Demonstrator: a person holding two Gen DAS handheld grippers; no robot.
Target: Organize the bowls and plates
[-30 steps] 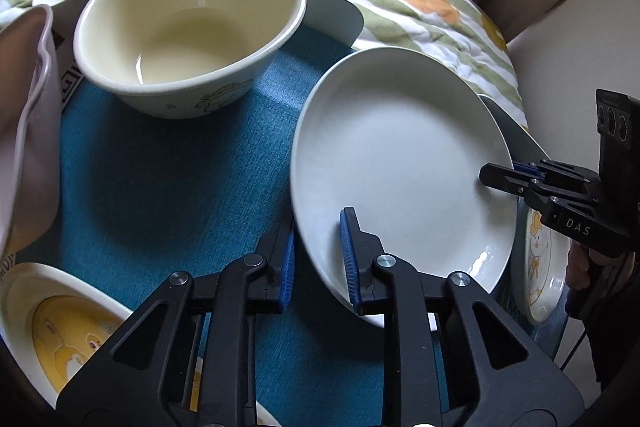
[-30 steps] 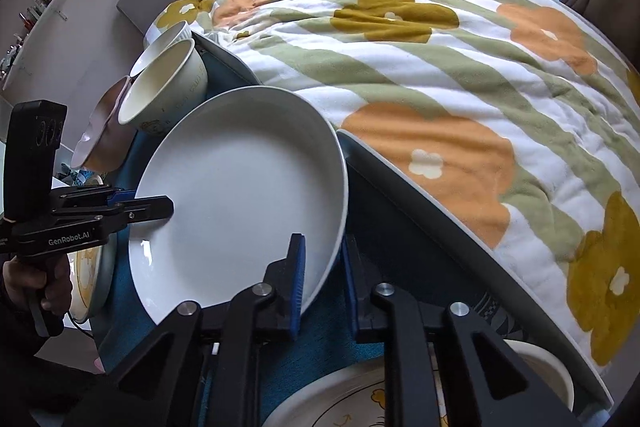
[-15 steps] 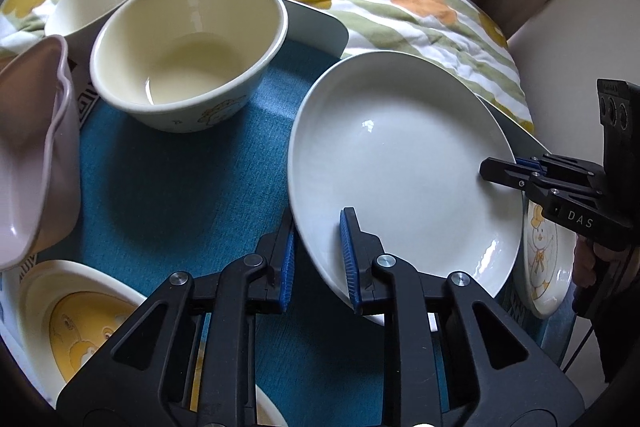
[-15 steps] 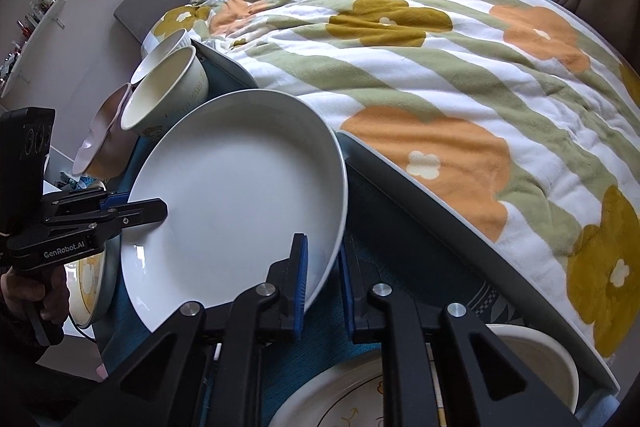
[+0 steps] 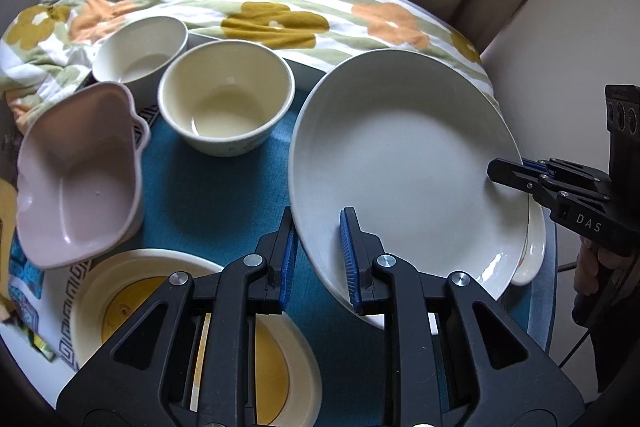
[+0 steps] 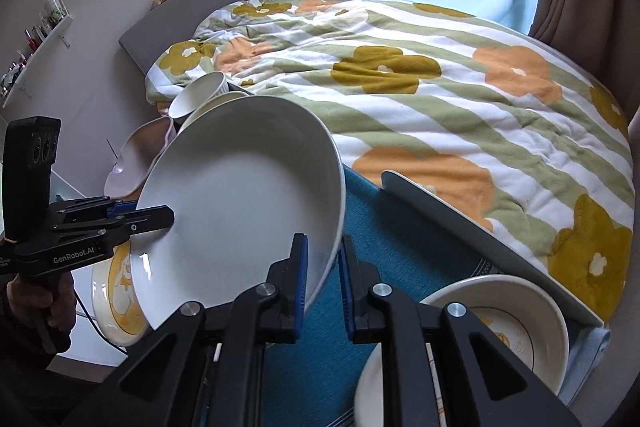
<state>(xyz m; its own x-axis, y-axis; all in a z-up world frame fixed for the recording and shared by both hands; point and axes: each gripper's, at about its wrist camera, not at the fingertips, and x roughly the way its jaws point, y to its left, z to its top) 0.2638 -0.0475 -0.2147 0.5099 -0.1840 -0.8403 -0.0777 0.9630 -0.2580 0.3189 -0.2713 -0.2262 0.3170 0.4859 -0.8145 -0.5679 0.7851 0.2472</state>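
Note:
A large white plate [image 5: 400,155] hangs tilted above the blue table mat [image 5: 216,203], held at two opposite rims. My left gripper [image 5: 318,227] is shut on its near rim in the left wrist view. My right gripper [image 5: 505,171] pinches the far right rim there. In the right wrist view the same white plate [image 6: 240,211] has my right gripper [image 6: 323,247] shut on its lower right rim, and the left gripper [image 6: 160,217] grips the left rim. A cream bowl [image 5: 226,99], a white bowl [image 5: 140,47] and a pink shaped bowl [image 5: 80,175] stand on the mat.
A yellow-patterned plate [image 5: 132,287] lies under my left gripper. Another patterned plate [image 6: 116,291] sits below the lifted plate's left side. A cream bowl [image 6: 520,311] rests on a plate at the table's right corner. A bed with a floral quilt [image 6: 440,87] borders the table.
Both grippers have risen together with the white plate, which now hangs higher above the mat. More of the bowls, the bed and the window show in both views.

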